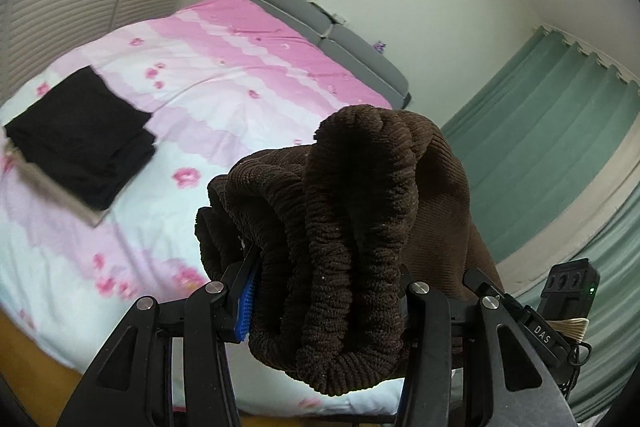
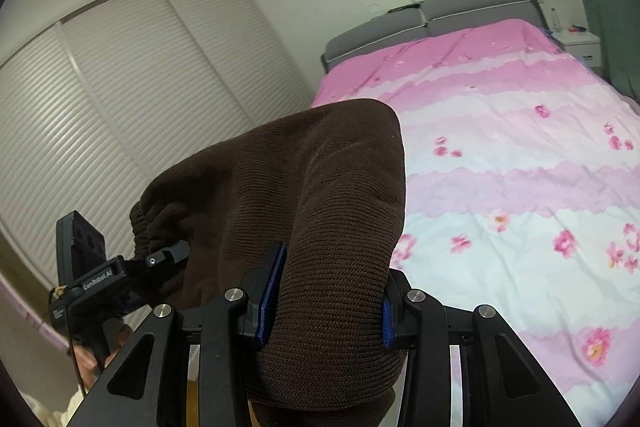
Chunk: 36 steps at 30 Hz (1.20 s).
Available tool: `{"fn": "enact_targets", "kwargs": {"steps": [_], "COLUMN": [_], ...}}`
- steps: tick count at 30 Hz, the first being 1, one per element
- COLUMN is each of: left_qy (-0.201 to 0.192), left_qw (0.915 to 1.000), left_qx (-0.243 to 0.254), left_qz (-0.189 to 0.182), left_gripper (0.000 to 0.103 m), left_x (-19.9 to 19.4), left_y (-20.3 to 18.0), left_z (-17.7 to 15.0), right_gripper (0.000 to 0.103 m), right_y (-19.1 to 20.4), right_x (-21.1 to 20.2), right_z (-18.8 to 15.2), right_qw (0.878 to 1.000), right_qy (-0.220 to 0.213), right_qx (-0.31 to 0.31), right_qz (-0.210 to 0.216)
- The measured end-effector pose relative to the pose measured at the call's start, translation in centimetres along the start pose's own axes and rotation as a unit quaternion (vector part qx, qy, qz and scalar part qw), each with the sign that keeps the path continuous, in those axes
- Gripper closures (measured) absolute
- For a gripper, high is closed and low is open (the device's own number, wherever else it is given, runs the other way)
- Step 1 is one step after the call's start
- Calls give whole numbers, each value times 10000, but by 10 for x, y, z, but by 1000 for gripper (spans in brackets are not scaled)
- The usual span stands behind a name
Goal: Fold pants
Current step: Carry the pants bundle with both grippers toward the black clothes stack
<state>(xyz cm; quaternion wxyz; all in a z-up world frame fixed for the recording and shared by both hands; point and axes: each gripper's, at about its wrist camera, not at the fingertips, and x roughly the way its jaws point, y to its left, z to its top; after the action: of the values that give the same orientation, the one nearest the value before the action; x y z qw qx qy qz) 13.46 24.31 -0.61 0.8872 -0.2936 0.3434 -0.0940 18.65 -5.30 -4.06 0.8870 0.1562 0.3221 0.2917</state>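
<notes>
One pair of brown pants (image 1: 360, 211), two grippers: left (image 1: 324, 307), right (image 2: 324, 311). One bed (image 2: 500, 187); one folded black garment (image 1: 84, 139) at left of frame.

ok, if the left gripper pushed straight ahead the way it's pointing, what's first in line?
The left gripper is shut on the brown pants, which block its view. Beyond them probably the pink bed cover, though depth is unclear.

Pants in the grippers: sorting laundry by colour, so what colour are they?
Dark brown, ribbed pants; right wrist view shows them best.
</notes>
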Motion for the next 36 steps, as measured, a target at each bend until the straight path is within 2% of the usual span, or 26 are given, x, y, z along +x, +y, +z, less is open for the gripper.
{"fn": "enact_targets", "kwargs": {"steps": [8, 14, 18, 26, 31, 36], "left_qy": [-178, -51, 61, 118, 232, 460], "left_qw": [9995, 9998, 10000, 9992, 9973, 9976], "left_qx": [-219, -183, -77, -330, -622, -460], "left_qz": [121, 15, -4, -182, -320, -219], "left_gripper": [56, 56, 56, 56, 56, 56], "left_x": [-61, -84, -96, -85, -57, -22], "left_y": [62, 142, 194, 269, 310, 339], "left_z": [9, 54, 92, 162, 207, 255], "right_gripper": [63, 63, 63, 63, 63, 63], "right_y": [72, 132, 176, 229, 236, 238], "right_x": [20, 79, 125, 211, 259, 313], "right_z": [-29, -41, -52, -36, -15, 4], "right_qw": [9992, 9988, 9995, 9991, 9986, 9989], "right_qy": [289, 337, 268, 399, 392, 341], "right_qx": [-218, -173, -54, -37, -34, -29], "right_qz": [197, 297, 161, 151, 359, 308]}}
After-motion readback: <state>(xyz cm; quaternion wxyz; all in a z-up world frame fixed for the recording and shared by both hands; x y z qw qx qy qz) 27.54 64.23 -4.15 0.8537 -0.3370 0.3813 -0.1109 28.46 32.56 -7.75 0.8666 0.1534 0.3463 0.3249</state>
